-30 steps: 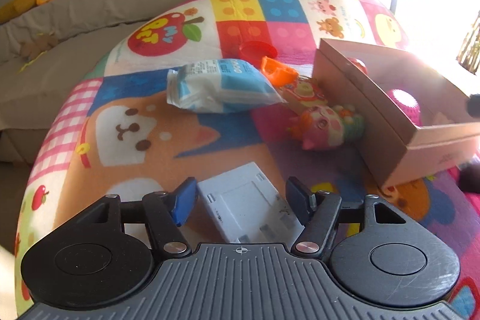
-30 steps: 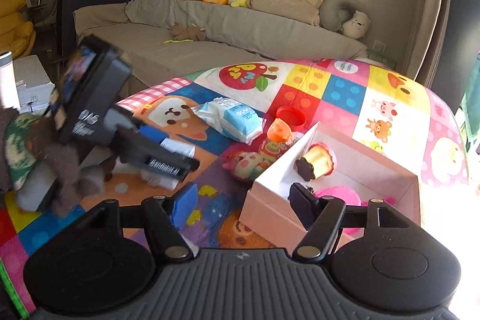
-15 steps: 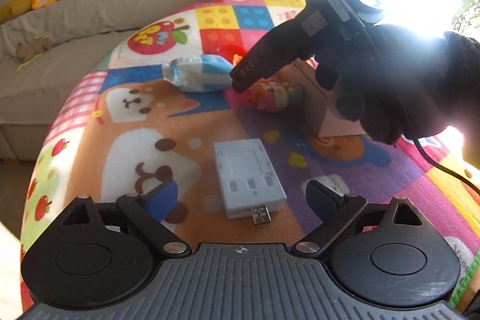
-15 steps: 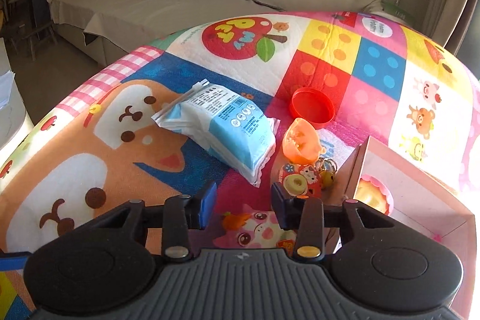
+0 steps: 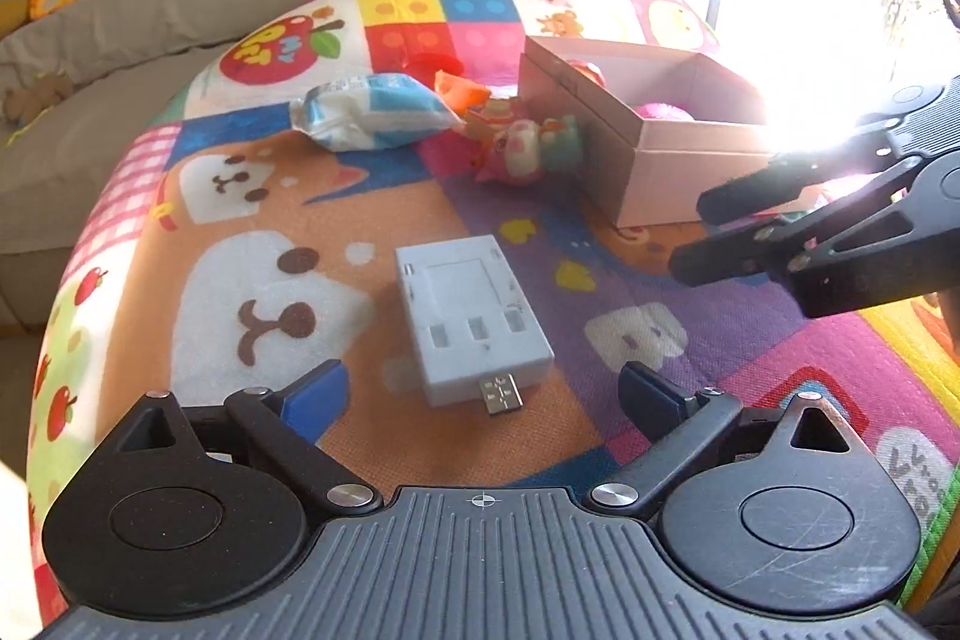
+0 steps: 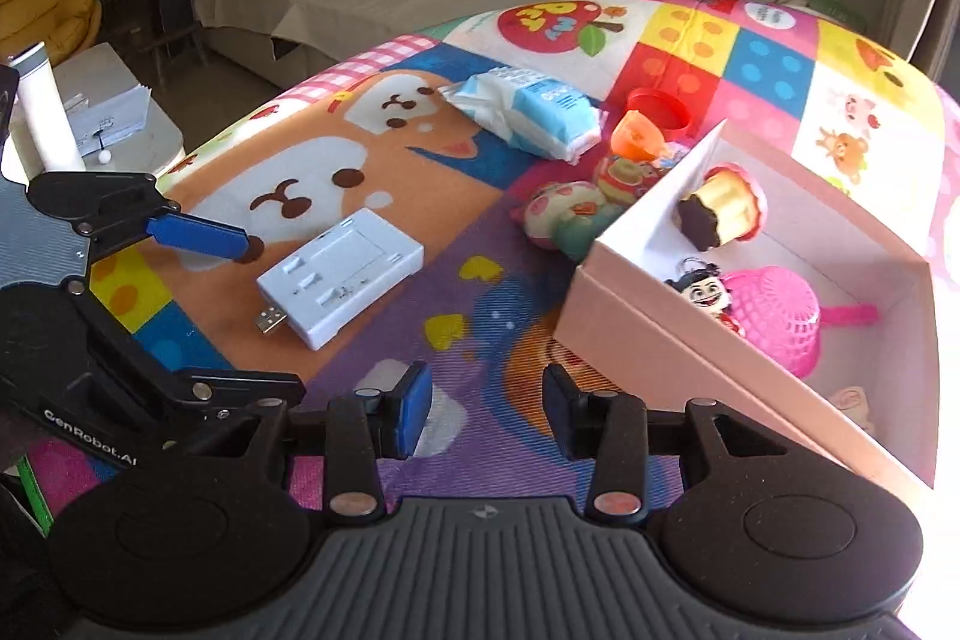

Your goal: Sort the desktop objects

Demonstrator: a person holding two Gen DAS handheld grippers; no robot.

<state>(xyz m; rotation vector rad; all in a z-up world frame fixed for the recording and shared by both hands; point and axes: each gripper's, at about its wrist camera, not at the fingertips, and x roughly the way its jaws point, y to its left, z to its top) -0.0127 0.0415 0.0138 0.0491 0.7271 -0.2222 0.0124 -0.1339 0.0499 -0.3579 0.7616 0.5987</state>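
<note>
Left gripper [image 5: 483, 391]: jaws wide apart, holding nothing.
Right gripper [image 6: 486, 415]: partly open, holding nothing.
White plastic USB charger block [image 5: 471, 313]: flat on the colourful play mat [image 5: 288, 196], between the left fingers (untouched).
Pink cardboard box [image 6: 708, 358]: well apart.
Risk: pads likely slip off the smooth casing if closed on the plug end.

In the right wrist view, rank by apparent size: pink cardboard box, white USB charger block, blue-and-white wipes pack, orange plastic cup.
1. Pink cardboard box
2. White USB charger block and blue-and-white wipes pack: alike; the charger lies nearer, so unranked.
3. Orange plastic cup
</note>
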